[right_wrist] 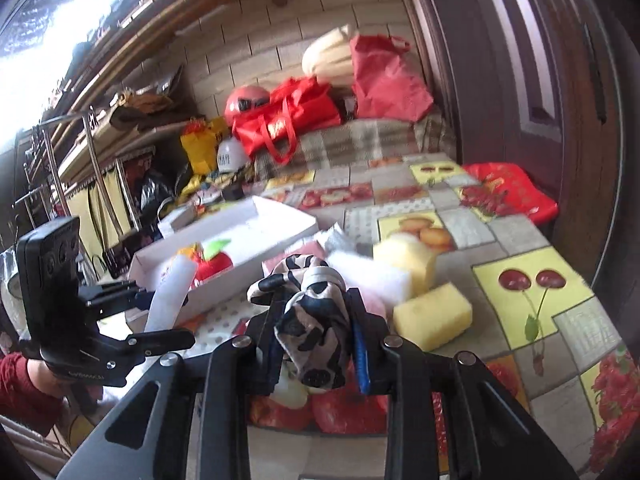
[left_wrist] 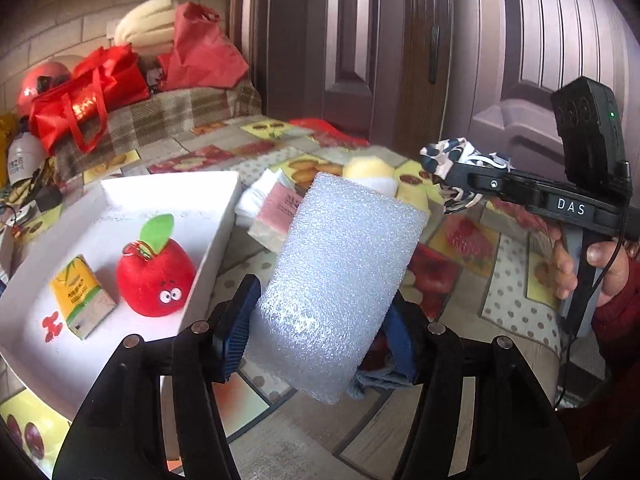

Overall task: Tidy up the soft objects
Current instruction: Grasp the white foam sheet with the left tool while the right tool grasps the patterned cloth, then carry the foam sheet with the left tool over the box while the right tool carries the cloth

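A white foam roll stands tilted above the fruit-patterned tablecloth, and my left gripper is shut on its lower part with both blue pads against it. To its left a white box holds a red plush apple and a yellow carton. My right gripper is shut on a crumpled black-and-white patterned cloth, held above the table; it also shows in the left wrist view. Two yellow sponges and a white soft pad lie just beyond it.
A pink-labelled packet lies beside the box. Red bags and a cream cushion pile up on a checked cover at the far end. A dark door stands behind the table, with a red cushion at its foot.
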`<action>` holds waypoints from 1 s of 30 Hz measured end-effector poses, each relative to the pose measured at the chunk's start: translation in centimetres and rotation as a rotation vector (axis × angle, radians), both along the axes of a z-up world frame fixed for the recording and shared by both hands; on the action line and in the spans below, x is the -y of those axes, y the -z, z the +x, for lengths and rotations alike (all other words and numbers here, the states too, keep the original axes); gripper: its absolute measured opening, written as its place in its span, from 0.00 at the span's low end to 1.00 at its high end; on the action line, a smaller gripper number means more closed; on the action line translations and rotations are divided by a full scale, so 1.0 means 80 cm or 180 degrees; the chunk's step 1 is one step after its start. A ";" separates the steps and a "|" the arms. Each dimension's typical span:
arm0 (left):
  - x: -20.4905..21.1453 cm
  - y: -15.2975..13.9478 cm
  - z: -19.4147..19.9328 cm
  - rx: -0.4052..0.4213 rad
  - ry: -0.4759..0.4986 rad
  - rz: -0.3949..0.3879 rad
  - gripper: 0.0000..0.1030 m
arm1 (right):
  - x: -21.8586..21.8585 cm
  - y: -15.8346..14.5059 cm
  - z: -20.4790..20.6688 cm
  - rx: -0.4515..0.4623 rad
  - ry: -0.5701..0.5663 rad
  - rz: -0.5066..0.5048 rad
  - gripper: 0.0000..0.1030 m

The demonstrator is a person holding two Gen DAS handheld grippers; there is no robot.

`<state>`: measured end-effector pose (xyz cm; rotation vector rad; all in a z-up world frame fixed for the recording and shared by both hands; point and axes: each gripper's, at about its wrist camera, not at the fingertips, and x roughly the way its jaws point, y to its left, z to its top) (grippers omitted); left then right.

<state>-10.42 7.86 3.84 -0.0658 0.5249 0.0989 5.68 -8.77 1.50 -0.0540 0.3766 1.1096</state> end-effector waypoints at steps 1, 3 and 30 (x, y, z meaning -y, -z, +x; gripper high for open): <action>-0.005 -0.004 -0.009 0.0129 -0.0094 -0.0013 0.58 | 0.003 -0.005 -0.009 0.0148 0.0058 0.0133 0.27; -0.013 -0.016 -0.031 0.0459 -0.0285 0.0089 0.58 | 0.003 -0.010 -0.025 0.0446 0.0167 0.0309 0.27; -0.142 -0.006 -0.138 0.0762 -0.1716 0.0241 0.58 | -0.152 0.005 -0.128 0.0510 -0.0624 0.0178 0.27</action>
